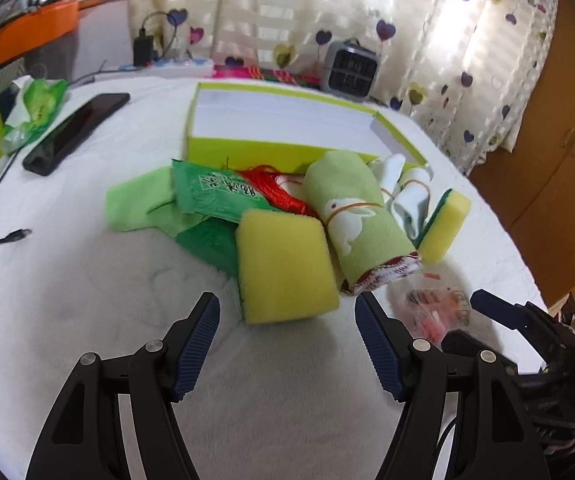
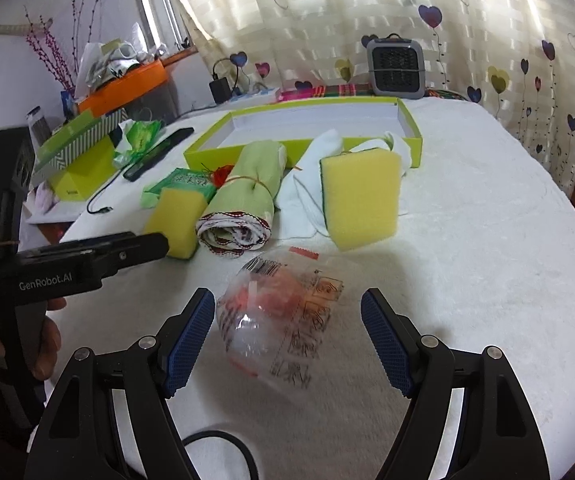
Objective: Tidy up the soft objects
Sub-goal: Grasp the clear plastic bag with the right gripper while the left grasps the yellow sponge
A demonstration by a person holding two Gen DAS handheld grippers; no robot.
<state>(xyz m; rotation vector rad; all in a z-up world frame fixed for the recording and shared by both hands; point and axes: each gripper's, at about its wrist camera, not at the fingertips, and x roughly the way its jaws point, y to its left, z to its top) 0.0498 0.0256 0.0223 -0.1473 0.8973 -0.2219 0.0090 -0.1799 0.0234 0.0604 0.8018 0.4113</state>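
**Both claws open, nothing gripped**

My left claw [image 1: 287, 344]: jaws spread wide, empty, hovering over the white blanket [image 1: 87, 280]. Nearest yellow sponge [image 1: 287, 264] lies just ahead of the gap, not touching either finger. My right claw [image 2: 287, 340]: also wide open, empty, with the clear plastic bag [image 2: 283, 320] sitting between the jaws; contact with the left finger can't be called from this blur.

Pile sits mid-surface, in front of the lime-green open box [image 1: 287, 148]: rolled green rabbit towel [image 1: 359, 220] bound by a rubber band, second sponge [image 1: 447, 224] to its right, white cloth [image 1: 407, 196] between them, green packets [image 1: 215, 196] and red cord [image 1: 275, 188] to the left. Box interior looks bare.

Left view only: rabbit print, red cord detail, black phone [image 1: 75, 132] near the left edge. Right view only: towel's rolled end [image 2: 235, 232], the hand [image 2: 43, 340] holding the left claw body, the orange box [image 2: 127, 84] on the far-left clutter.
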